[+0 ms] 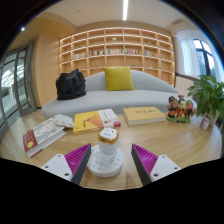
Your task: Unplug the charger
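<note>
A white charger with an orange-and-white top stands plugged upright into a round white socket base on the wooden table. My gripper is open, its magenta pads on either side of the base. The charger and base stand between the fingers with a gap at each side.
Books and magazines lie on the table to the left, a yellow book and a yellow box beyond the charger. Small figurines and a green plant stand at the right. A grey sofa and bookshelves lie behind.
</note>
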A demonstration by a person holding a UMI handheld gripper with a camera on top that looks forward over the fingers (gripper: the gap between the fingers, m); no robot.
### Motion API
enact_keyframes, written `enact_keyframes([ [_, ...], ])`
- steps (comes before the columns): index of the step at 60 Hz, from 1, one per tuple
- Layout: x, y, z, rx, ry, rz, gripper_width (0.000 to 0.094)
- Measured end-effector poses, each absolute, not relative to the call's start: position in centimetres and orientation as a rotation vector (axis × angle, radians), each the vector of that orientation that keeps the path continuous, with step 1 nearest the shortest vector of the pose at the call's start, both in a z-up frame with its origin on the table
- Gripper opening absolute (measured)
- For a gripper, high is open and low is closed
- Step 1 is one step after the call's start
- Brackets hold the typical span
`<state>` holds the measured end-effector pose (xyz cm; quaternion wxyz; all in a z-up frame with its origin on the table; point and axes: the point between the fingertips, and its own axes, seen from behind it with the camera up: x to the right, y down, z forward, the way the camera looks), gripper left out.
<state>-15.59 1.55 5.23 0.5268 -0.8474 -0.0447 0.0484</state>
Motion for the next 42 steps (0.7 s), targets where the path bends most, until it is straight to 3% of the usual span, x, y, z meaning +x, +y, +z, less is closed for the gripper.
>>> enact_keyframes([
  [7, -16.4, 5.1, 3.8, -2.038, -0.095, 0.111, 0.0735],
  [11, -16.7, 6.3, 3.3, -2.048, -0.086, 0.113, 0.0620],
  [15, -17.1, 6.9, 3.1, -2.044, -0.085, 0.135, 0.0424],
  [24, -16.8, 6.8, 3.5, -2.020, -0.101, 0.086, 0.0257],
  [37, -16.9, 6.6, 4.0, -1.988, -0.129, 0.122, 0.0229],
  [42, -16.4, 6.7, 15.2, -1.650, -0.189, 0.003, 0.0223],
])
